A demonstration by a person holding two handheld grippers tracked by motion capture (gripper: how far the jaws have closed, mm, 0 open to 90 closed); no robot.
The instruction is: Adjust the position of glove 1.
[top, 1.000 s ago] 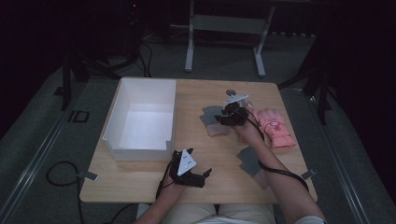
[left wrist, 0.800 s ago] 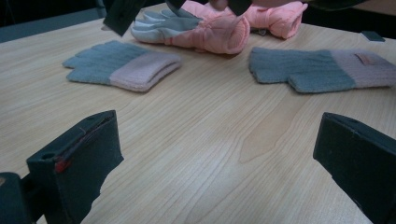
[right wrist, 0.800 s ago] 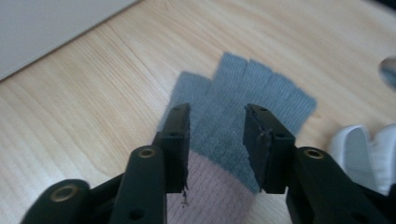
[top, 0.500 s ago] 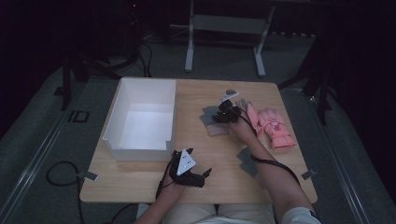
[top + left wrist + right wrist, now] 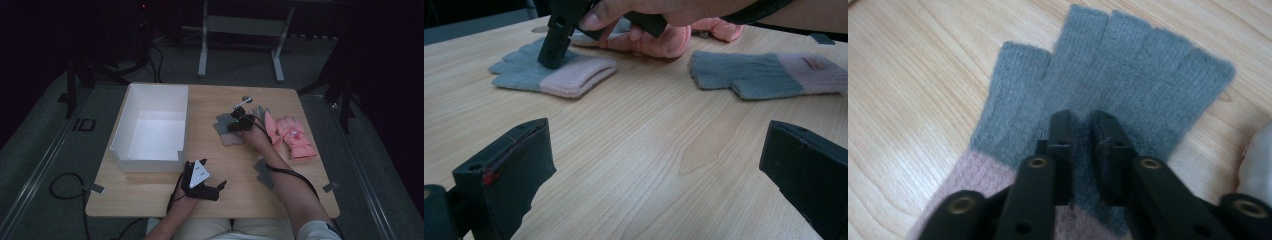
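Note:
A grey fingerless knit glove (image 5: pixel 223 130) with a pink cuff lies flat on the wooden table (image 5: pixel 150 192). My right gripper (image 5: pixel 235 123) points down onto its palm. Its jaws have just been closing and pinch a fold of the grey knit (image 5: pixel 1138 75) between them, seen in the right gripper view (image 5: pixel 1083 125). The left gripper view shows that gripper (image 5: pixel 555 50) standing on the glove (image 5: pixel 569 77). A matching second glove (image 5: pixel 263 172) (image 5: pixel 764 75) lies nearer the person. My left gripper (image 5: pixel 219 186) (image 5: pixel 659 150) rests open near the front edge, with nothing between its jaws.
A white open box (image 5: pixel 145 162) stands at the left of the table. A pair of pink padded gloves (image 5: pixel 295 137) (image 5: pixel 659 42) lies at the right, just beyond my right hand. A small round disc (image 5: pixel 247 99) sits near the far edge.
My right gripper has moved left and down from above the pink gloves onto the grey glove, and its jaws have drawn together. The left gripper has stayed put.

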